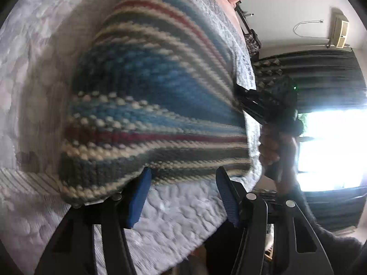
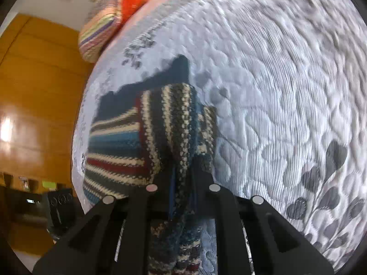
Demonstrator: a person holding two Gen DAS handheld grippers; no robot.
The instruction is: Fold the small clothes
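right fingers (image 2: 183, 178) pinching a fold of the striped knit (image 2: 128, 142), which lies far-left of them on the bed quilt (image 2: 275, 91) | left fingers (image 1: 183, 183) spread, empty, knit just beyond tips | stripes run left-right | right nearer

A bed (image 2: 286, 73) carried everything — its pale quilted cover stitched with grey leaves. On it lay a striped knitted garment (image 2: 128, 142), close to the bed's edge, and bright bedding (image 2: 101, 27) bunched at a far corner.

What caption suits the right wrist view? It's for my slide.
Right gripper shut on a striped knitted garment, lifting one part above the quilted bedspread.
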